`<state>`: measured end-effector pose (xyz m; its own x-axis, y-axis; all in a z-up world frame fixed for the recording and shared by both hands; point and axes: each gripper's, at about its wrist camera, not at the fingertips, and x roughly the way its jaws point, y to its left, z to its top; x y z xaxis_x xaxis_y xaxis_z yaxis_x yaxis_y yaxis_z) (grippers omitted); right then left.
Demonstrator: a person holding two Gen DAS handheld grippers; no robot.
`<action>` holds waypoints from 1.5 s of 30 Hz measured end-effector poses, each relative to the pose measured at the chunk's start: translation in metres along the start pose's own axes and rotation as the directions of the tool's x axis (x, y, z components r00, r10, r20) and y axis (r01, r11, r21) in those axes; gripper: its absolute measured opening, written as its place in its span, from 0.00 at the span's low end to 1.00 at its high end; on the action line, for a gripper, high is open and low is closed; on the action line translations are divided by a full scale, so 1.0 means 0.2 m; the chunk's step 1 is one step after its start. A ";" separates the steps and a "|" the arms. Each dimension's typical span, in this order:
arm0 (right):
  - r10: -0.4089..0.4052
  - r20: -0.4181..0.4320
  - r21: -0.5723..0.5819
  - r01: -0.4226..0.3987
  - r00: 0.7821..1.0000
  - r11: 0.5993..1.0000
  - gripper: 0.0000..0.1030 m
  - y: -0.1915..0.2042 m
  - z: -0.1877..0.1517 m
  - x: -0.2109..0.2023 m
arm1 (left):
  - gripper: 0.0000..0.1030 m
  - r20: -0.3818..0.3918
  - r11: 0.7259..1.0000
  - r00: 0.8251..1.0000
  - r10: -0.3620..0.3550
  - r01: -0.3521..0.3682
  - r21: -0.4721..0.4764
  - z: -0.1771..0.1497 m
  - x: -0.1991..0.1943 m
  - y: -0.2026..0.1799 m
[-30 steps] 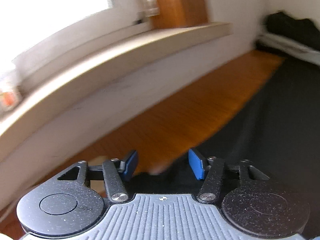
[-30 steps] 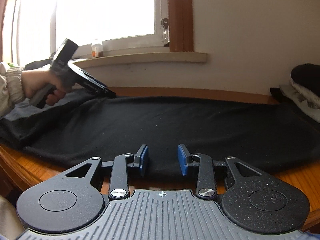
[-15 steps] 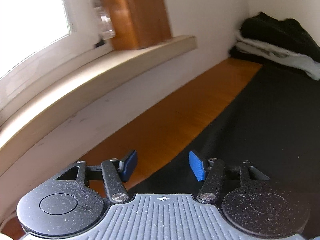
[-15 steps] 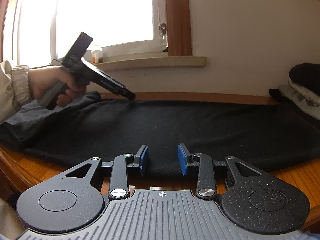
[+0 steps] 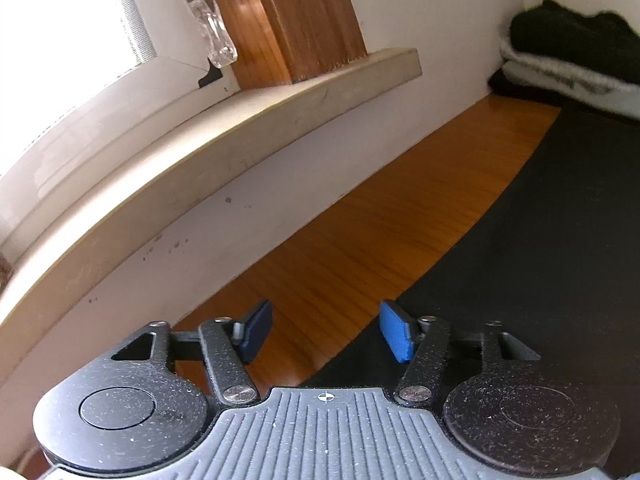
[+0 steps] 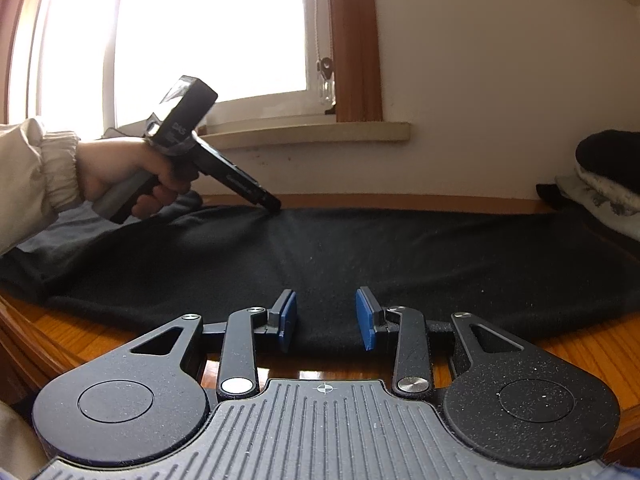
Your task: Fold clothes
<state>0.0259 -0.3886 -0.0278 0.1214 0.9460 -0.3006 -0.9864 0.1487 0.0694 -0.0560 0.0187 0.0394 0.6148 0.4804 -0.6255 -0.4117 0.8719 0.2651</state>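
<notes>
Black garment (image 6: 400,256) lies flat along the table (image 5: 360,248), apparently unfolded; my left gripper (image 5: 326,330) is opening, empty, at its far edge, right gripper (image 6: 326,318) parted, nothing grasped.

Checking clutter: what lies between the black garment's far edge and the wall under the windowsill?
Only a bare strip of wooden tabletop separates the black garment from the wall, in the left wrist view.

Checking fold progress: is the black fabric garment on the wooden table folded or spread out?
Spread out: the black fabric garment lies flat across the wooden table, no layer turned over that shows.
</notes>
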 end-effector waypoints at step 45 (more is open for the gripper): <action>-0.521 -0.219 0.250 0.564 0.825 0.787 0.50 -0.97 0.17 -0.01 | 0.86 0.045 0.976 0.995 -0.086 0.094 -0.199 -0.31 -0.15 0.24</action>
<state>0.2212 -0.4102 -0.0074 0.5898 0.6396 -0.4929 -0.6807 0.7222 0.1227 -0.1361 0.0405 0.0261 0.6779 0.4073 -0.6120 -0.4780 0.8767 0.0541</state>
